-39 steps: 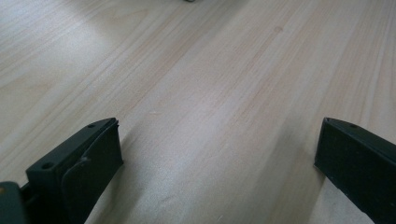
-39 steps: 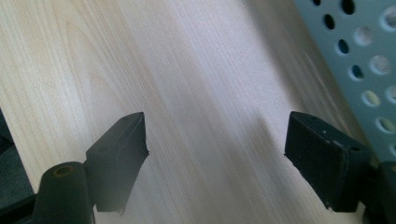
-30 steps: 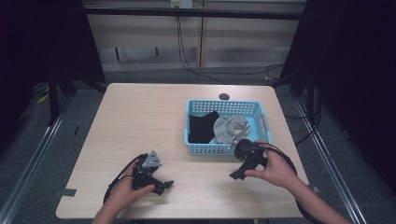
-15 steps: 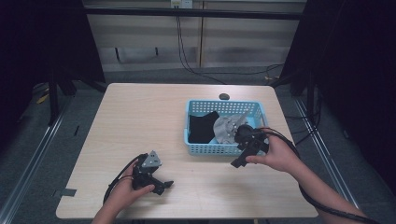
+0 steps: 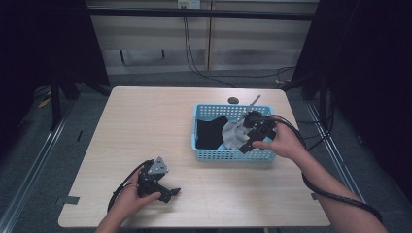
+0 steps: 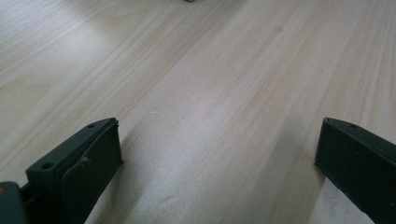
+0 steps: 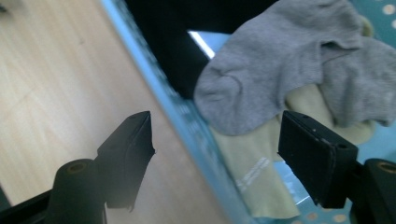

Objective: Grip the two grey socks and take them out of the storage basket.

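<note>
Pale wood: your table (image 5: 145, 126) is smooth, straight-grained and rectangular.
Basket: blue perforated plastic (image 5: 228, 155), rectangular, on the table's right half.
Basket contents: a soft knitted grey sock (image 7: 280, 60) lies over a cream sock (image 7: 254, 172), beside black cloth (image 5: 210, 132).
Right gripper (image 5: 248, 141): you hold it above the basket's near edge, jaws released wide with nothing between them, one on each side of the rim.
Left gripper (image 5: 167, 193): it rests near the table's front edge, jaws spread apart over bare wood.

A crumpled grey fabric sock (image 7: 280, 79) is seen draped over a pale yellow cloth (image 7: 254, 172), beside a black garment (image 5: 210, 133), inside a light-blue perforated plastic basket (image 5: 228, 155).
</note>
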`<state>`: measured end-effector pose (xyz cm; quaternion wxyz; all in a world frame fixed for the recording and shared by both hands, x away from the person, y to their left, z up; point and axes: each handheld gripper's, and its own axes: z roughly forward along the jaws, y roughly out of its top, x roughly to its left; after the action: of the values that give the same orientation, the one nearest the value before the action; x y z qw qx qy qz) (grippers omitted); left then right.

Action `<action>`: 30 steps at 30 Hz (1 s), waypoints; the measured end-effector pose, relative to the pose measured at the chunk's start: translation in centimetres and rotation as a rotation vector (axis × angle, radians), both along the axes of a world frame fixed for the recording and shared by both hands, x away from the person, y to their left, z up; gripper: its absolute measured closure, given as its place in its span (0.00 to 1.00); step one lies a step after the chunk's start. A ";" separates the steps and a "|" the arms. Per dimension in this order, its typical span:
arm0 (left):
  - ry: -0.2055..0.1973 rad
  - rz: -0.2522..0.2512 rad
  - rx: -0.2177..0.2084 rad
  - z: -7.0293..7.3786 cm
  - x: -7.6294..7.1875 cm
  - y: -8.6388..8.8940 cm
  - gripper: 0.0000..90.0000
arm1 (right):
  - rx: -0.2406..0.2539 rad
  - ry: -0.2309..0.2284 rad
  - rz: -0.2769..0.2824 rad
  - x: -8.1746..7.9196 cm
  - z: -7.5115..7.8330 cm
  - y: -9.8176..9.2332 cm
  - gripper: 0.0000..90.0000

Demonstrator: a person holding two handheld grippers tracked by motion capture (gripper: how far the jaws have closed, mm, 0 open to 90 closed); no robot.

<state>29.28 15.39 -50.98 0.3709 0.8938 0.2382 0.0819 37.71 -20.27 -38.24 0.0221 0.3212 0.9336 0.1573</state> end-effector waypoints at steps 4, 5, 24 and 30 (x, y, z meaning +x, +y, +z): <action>0.004 0.000 -0.005 0.0 0.0 0.0 0.00 | -0.011 -0.009 -0.029 1.4 -0.4 -0.6 0.29; 0.004 -0.001 -0.008 0.0 0.0 0.0 0.00 | -0.009 -0.007 -0.046 1.7 -0.5 -0.7 0.29; 0.008 0.002 -0.012 0.0 0.0 0.0 0.00 | -0.043 0.025 -0.125 5.2 -5.2 -0.4 0.32; 0.007 -0.006 0.001 0.0 0.1 0.1 0.00 | -0.044 0.022 -0.108 5.7 -6.0 0.2 0.44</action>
<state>29.34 15.48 -50.95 0.3698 0.8950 0.2369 0.0779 43.39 -20.08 -44.23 0.0273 0.3721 0.9184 0.1319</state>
